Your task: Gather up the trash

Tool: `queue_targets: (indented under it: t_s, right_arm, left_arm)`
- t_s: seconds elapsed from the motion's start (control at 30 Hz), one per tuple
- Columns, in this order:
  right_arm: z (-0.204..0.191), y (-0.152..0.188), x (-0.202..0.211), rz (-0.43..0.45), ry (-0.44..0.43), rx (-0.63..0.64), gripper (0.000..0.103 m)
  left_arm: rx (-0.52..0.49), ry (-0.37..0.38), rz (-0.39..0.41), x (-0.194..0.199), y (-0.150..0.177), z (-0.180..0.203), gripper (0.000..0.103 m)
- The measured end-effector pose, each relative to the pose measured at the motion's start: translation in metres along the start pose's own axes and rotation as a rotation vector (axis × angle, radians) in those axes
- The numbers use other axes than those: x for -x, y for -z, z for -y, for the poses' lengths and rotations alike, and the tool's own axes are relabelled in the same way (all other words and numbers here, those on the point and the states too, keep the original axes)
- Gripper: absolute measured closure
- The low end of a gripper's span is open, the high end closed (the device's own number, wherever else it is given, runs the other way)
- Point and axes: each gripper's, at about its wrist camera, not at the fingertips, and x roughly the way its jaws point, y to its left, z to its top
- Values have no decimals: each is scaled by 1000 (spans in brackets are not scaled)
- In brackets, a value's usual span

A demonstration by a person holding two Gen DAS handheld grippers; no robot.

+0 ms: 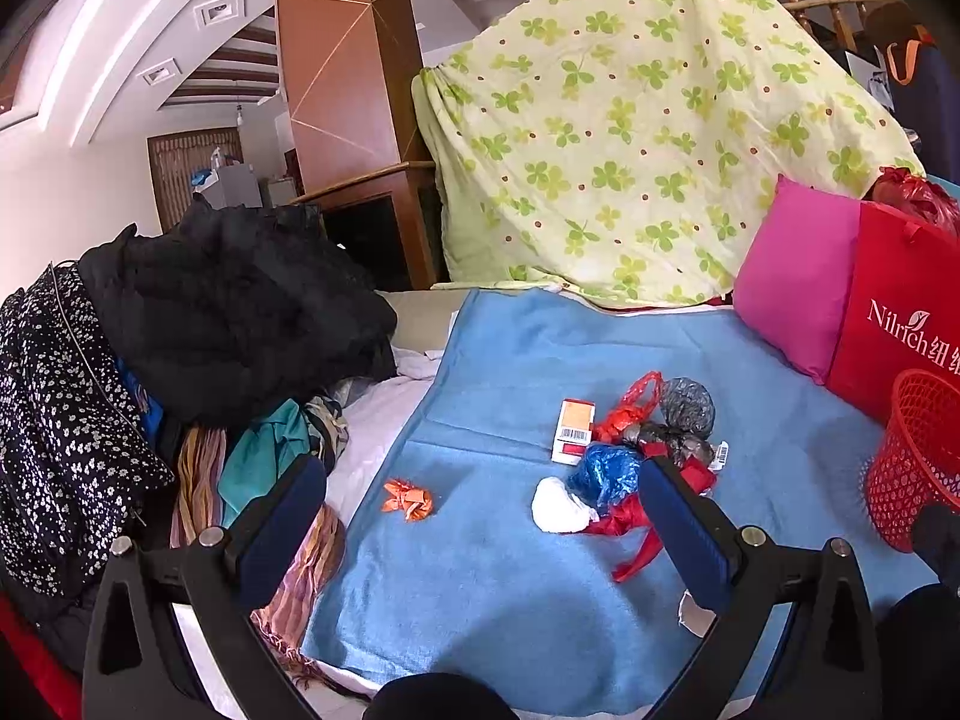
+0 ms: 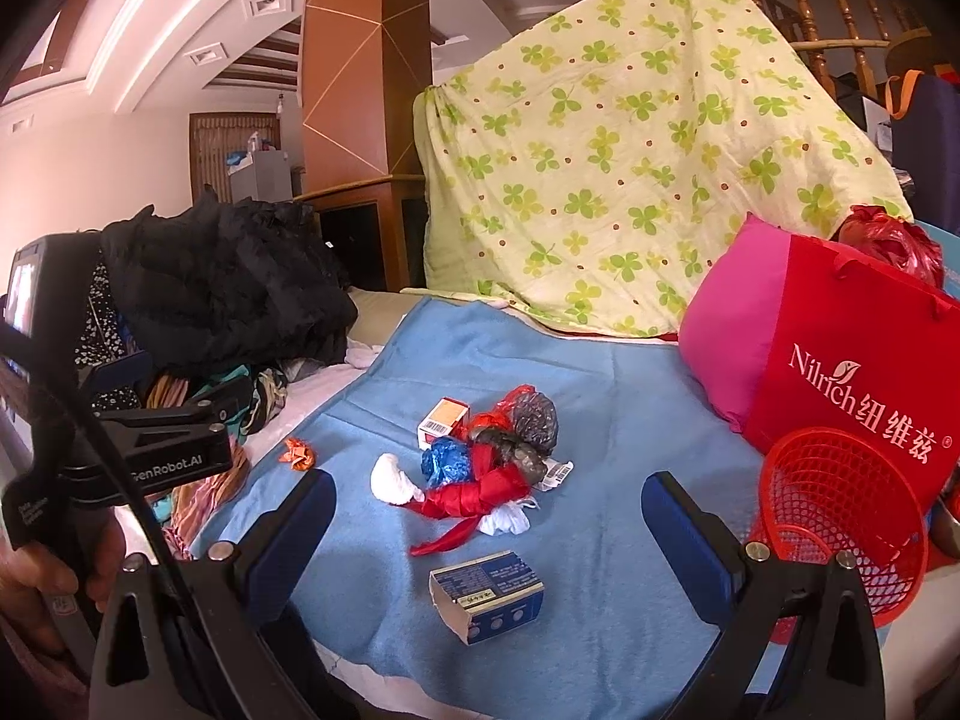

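Observation:
Trash lies in a heap on the blue blanket [image 2: 600, 420]: an orange-and-white box [image 2: 443, 418], crumpled grey bags [image 2: 534, 420], a blue bag [image 2: 447, 461], a red knotted bag [image 2: 480, 495] and a white wad [image 2: 391, 480]. A small orange wrapper [image 2: 298, 454] lies apart to the left. A blue carton [image 2: 486, 594] lies nearest, between my right gripper's [image 2: 487, 531] open fingers. My left gripper [image 1: 480, 510] is open and empty over the blanket; the heap [image 1: 630, 444] and the orange wrapper [image 1: 408, 499] lie ahead of it. A red mesh basket [image 2: 840, 528] stands at the right.
A pile of dark clothes [image 1: 228, 312] fills the left side of the bed. A pink pillow [image 2: 732, 324] and a red shopping bag [image 2: 858, 372] stand at the right behind the basket [image 1: 918, 456]. A clover-print quilt [image 2: 630, 150] hangs at the back.

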Motion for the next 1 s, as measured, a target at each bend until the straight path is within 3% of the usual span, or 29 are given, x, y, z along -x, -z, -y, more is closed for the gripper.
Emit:
queue_targets:
  t_s: [1.0]
  right_arm:
    - [-14,9,-17,-36,-42,-15,0]
  left_arm:
    - [10,-1,-36,-16,16,-10,0]
